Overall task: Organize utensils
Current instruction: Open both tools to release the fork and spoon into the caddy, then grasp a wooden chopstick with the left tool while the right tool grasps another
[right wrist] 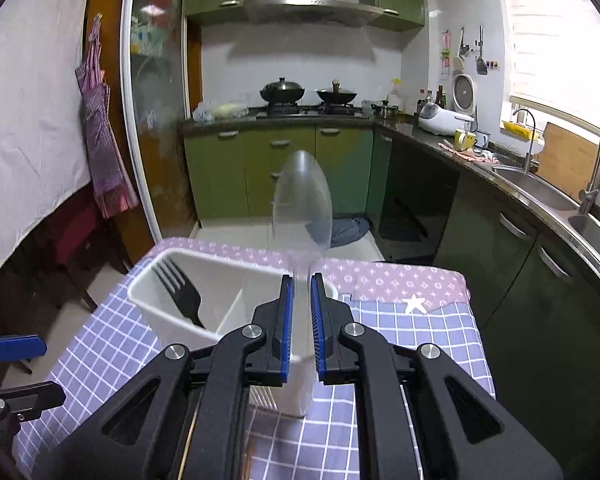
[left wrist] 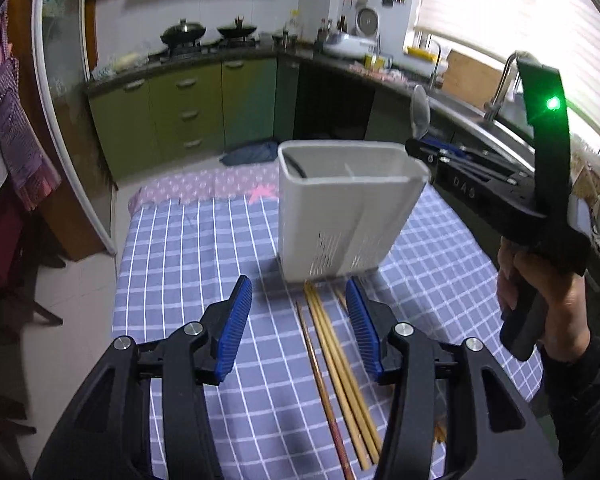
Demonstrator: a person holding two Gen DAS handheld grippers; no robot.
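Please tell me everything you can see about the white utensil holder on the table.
The utensil holder is a white box that looks like plastic, with rounded corners, an open top and slotted holes low on its sides. An inner wall splits it into compartments. It stands upright on the checked tablecloth. A black fork leans in its left compartment, prongs up. Chopsticks lie on the cloth near its base; whether they touch it is unclear.

Your tongs (left wrist: 299,328) wear blue ribbed pads on black arms. Lower centre, the counter's cloth (left wrist: 204,248) is lavender-blue with a white grid. The caddy (left wrist: 340,216) is white, the fork (right wrist: 182,294) black, the spoon (right wrist: 302,200) clear, the chopsticks (left wrist: 340,364) tan.
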